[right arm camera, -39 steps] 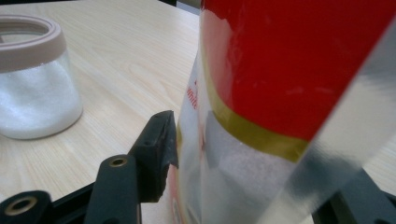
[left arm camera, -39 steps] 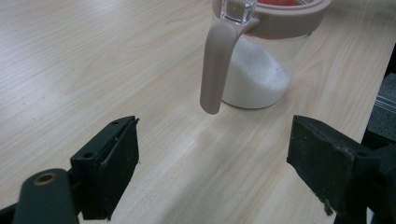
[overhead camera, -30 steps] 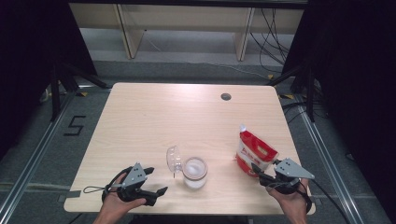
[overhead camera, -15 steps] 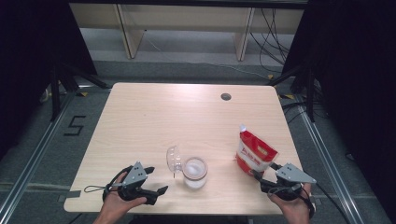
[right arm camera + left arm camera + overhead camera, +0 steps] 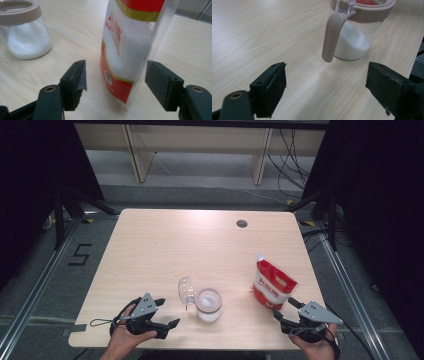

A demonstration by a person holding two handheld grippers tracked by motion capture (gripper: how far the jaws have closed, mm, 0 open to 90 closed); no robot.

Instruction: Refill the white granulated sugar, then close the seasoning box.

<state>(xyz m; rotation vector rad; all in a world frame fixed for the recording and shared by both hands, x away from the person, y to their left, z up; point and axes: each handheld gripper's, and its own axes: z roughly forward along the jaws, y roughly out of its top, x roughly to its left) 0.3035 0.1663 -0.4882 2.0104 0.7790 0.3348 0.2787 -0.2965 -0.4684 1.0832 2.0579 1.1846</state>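
A red and white pouch (image 5: pixel 272 286) of white grains stands upright near the table's front right. My right gripper (image 5: pixel 284 309) sits just in front of it, open. In the right gripper view its jaws have just been opening and flank the pouch's (image 5: pixel 130 50) lower part without touching it, so the right gripper (image 5: pixel 116 80) holds nothing. A glass jar (image 5: pixel 208 304) with a beige rim holds white grains, and its clear lid (image 5: pixel 186 291) is flipped open to the left. My left gripper (image 5: pixel 167 312) rests open at the front left, pointing at the jar (image 5: pixel 354 42) and its hanging beige latch (image 5: pixel 332 37).
The light wooden table (image 5: pixel 165 250) has a small dark grommet hole (image 5: pixel 242 223) at the back right. Both grippers lie close to the front edge. Dark floor, rails and cables surround the table.
The right gripper's jaws have spread wider beside the pouch and the hand has drawn back slightly toward the front edge. The pouch, the jar and the left gripper have stayed put.
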